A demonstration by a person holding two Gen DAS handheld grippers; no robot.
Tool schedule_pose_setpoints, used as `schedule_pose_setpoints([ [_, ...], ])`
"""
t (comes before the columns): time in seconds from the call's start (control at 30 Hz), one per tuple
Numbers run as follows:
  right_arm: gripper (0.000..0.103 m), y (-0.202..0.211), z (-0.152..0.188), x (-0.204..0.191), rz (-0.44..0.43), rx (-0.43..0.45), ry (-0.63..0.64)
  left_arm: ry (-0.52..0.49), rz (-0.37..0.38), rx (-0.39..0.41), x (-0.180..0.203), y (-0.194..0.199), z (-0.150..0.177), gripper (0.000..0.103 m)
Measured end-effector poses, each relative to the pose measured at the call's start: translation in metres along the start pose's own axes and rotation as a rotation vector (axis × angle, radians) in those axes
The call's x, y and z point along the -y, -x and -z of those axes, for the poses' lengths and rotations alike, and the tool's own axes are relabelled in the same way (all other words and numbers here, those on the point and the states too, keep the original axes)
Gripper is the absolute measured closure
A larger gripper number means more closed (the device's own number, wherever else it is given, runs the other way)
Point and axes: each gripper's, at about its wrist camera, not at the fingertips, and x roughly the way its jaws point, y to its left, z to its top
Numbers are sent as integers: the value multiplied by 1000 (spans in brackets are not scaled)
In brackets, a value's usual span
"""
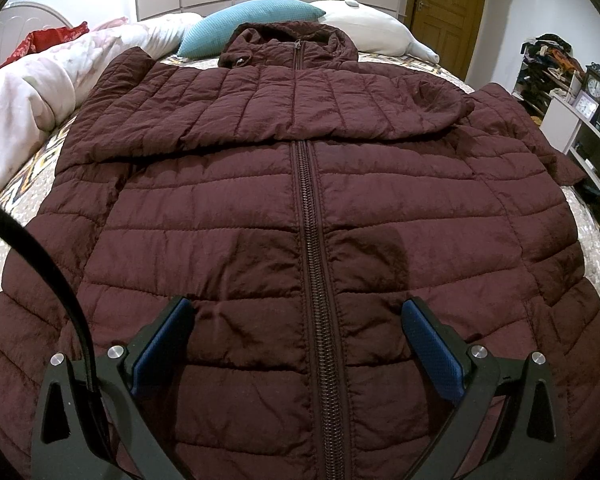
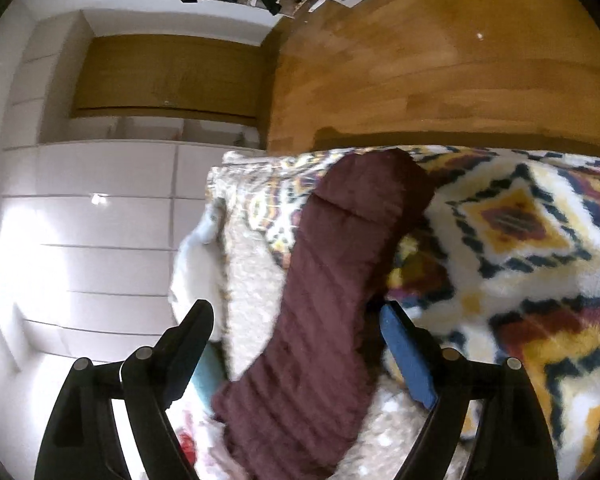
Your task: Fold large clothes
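Left wrist view: a maroon quilted jacket (image 1: 300, 208) lies zipped and face-up on the bed (image 1: 592, 240), hood at top centre, one sleeve already folded across the chest. The left gripper (image 1: 298, 320) hovers at lower centre over the hem, jaws wide apart, holding nothing. Right wrist view: the other sleeve (image 2: 332, 304) runs as a long band from lower centre up toward the frame's middle, between the fingers of the right gripper (image 2: 296, 320), whose jaws stand wide without pressing it. The right hand is judged nearer this sleeve.
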Motion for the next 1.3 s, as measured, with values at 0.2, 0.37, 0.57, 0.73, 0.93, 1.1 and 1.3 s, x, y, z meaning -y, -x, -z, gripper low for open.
schedule_pose_setpoints([
  [0.2, 14, -22, -7, 5, 63, 15, 68, -1, -1, 2, 0, 0, 0, 0],
  [0.37, 56, -33, -16, -12, 149, 14, 165, -1, -2, 2, 0, 0, 0, 0],
  [0.57, 90, -14, -9, -46, 216, 54, 325, 0, 0, 3, 0, 0, 0, 0],
  [0.73, 92, 18, 9, -86, 278, 127, 456, 1, 1, 5, 0, 0, 0, 0],
  [0.93, 93, 39, 70, -164, 321, 180, 734, 9, 12, 12, -2, 1, -2, 0],
  [1.1, 94, 54, 149, -224, 257, 157, 904, 20, 25, 25, -3, 8, -3, 0],
  [1.3, 94, 42, 255, -271, 180, 72, 1077, 24, 37, 134, -21, 58, -8, 0],
])
